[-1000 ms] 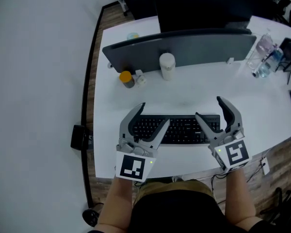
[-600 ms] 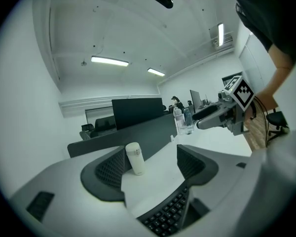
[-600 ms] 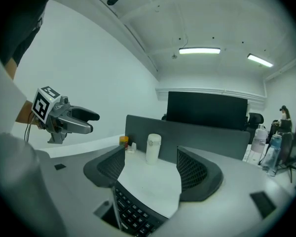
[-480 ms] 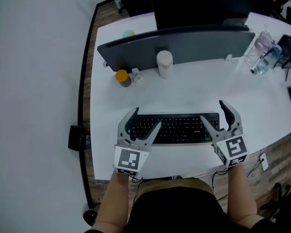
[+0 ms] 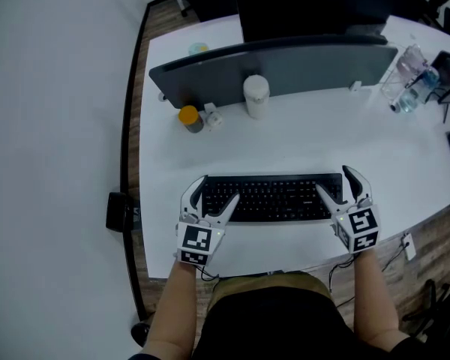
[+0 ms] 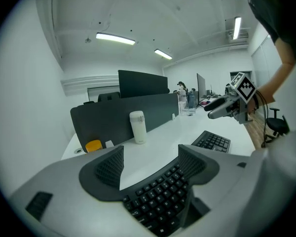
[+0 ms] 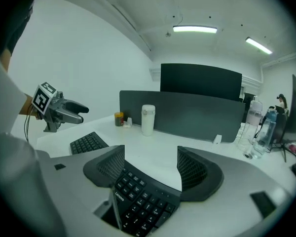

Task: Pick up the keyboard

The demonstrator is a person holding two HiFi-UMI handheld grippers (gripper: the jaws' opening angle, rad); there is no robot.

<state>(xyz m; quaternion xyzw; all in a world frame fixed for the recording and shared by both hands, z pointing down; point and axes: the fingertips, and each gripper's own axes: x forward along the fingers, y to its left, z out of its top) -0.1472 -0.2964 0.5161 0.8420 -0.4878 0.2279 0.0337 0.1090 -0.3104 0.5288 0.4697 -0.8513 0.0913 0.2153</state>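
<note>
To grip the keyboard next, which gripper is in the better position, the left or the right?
Neither clearly. The left gripper, jaws just opened further, has the left end of the keyboard between them; the right gripper stands open likewise at its right end. Probably both are needed.

Left gripper point(image 6: 150, 158): jaws wide apart, just been opening, keyboard end between them, unpressed.
Keyboard point(image 6: 157, 197): black, at 6 o'clock, far end toward 2.
White bottle point(image 6: 137, 127): upright on desk point(image 6: 160, 135), 12 o'clock.
Right gripper point(image 6: 222, 108): at 2 o'clock.
</note>
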